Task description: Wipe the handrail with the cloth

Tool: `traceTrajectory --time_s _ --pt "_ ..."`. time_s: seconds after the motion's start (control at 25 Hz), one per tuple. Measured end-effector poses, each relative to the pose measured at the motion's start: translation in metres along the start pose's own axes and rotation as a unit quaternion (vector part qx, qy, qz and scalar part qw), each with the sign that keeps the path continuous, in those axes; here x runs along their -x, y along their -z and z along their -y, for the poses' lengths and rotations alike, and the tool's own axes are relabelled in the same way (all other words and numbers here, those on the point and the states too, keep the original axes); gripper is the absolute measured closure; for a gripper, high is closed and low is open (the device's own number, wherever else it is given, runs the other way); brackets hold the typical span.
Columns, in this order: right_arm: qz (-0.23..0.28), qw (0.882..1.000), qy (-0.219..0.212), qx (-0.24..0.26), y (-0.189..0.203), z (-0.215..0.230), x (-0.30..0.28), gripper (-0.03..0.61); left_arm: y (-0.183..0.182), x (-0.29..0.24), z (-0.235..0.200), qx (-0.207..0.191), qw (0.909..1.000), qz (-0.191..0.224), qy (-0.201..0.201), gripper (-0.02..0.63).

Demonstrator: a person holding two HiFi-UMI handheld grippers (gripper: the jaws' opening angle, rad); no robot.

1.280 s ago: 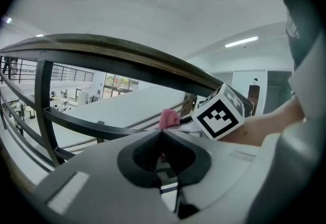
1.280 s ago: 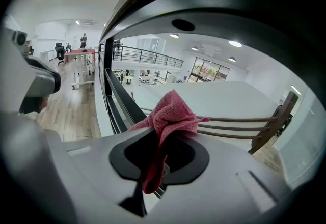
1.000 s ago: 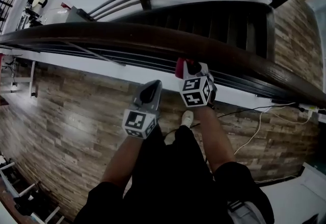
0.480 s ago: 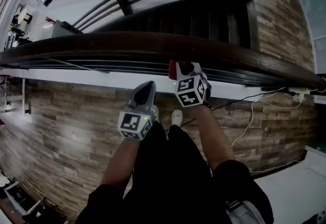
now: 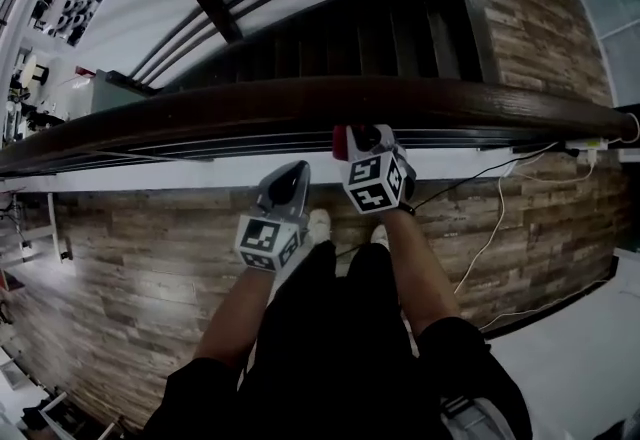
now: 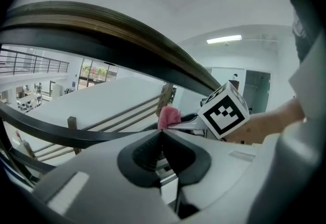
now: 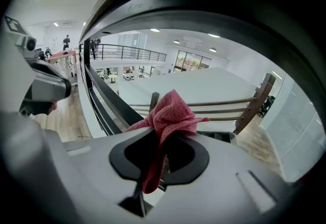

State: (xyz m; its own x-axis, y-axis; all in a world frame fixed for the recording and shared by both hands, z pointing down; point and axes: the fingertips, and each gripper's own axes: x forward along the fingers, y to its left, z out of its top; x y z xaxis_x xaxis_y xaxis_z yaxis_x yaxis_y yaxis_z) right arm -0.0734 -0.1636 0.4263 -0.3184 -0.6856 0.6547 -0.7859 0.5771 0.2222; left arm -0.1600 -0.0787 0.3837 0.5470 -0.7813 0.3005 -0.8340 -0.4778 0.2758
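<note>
Landing with wood-plank floor [image 5: 130, 248], dark staircase [image 5: 380, 38] beyond the curved handrail [image 5: 300, 98].
Right tool [image 5: 362, 140] pinches the red cloth [image 5: 342, 140] at the handrail's near edge; left tool [image 5: 293, 178], pressed together and empty, hangs just beside it, nearer the floor.

The handrail [image 5: 220, 106] bars your way forward across its whole length, with thin bars [image 5: 180, 146] closing the gap beneath. Your right claw [image 5: 362, 138] is hard by it; your left claw [image 5: 292, 173] hangs in open air above the floor [image 5: 130, 248].
</note>
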Motion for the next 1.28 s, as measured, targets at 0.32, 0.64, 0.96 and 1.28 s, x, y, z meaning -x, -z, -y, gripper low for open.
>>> traceTrajectory --time_s 0.32,0.64,0.96,1.28 --pt "0.001 1.000 0.012 -0.019 0.017 0.024 0.008 0.532 -0.001 -0.016 0.012 -0.020 0.9997 -0.011 0.008 0.614" --pt "0.005 1.000 0.004 -0.021 0.034 0.054 0.018 0.532 -0.004 -0.038 0.040 -0.028 0.9995 -0.012 -0.002 0.614" --pt "0.004 1.000 -0.014 -0.019 0.058 0.088 0.030 0.532 -0.001 -0.068 0.083 -0.025 0.9995 -0.017 -0.008 0.614" --pt "0.009 1.000 -0.019 -0.011 0.078 0.120 0.044 0.532 0.000 -0.099 0.119 -0.028 0.9994 -0.017 -0.009 0.614"
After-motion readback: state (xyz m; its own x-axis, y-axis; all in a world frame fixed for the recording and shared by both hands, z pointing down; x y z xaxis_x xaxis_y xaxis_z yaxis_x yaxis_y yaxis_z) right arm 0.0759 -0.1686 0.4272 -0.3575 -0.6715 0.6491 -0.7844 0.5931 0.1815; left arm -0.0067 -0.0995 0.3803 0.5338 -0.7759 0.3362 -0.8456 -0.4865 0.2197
